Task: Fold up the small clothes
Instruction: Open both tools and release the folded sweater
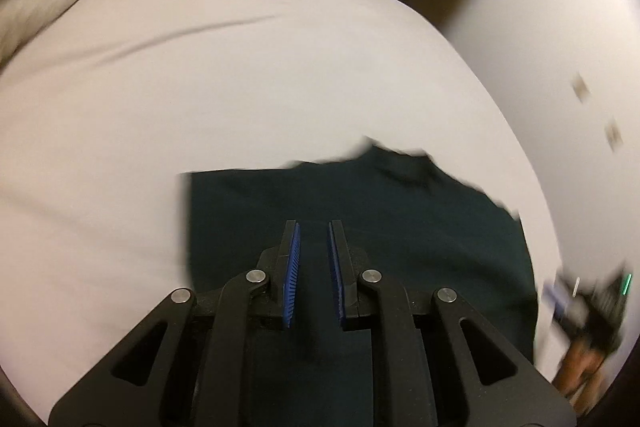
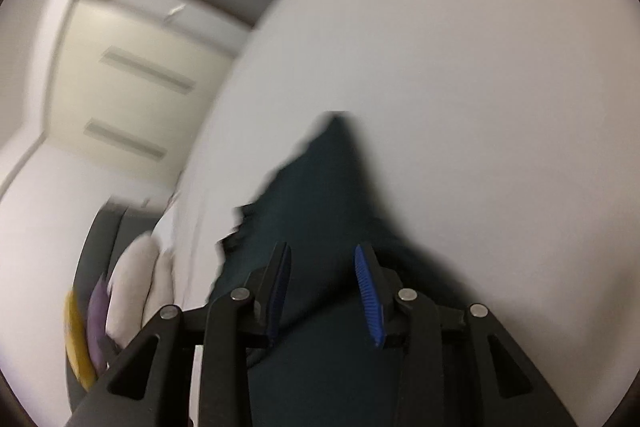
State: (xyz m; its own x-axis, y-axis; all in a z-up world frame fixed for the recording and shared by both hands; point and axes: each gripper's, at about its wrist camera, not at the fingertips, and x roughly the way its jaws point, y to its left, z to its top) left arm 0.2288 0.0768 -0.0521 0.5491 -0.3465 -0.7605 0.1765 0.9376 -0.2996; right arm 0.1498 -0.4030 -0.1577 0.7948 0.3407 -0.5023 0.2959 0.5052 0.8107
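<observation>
The left hand-held gripper (image 1: pixel 314 227) hovers with its blue pads a narrow gap apart and nothing between them. Directly beneath and beyond it lies the dark green garment (image 1: pixel 400 227), flat on the white bed (image 1: pixel 200 87). The right hand-held gripper (image 2: pixel 322 251) stands partly open, empty, above the same garment (image 2: pixel 312 195). Farther left of it stands a cream drawer unit (image 2: pixel 132 87).

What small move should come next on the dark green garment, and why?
Probably lower both grippers to one garment edge. The dark green garment lies flat on the white sheet, and neither the left gripper nor the right gripper has cloth between its pads.
</observation>
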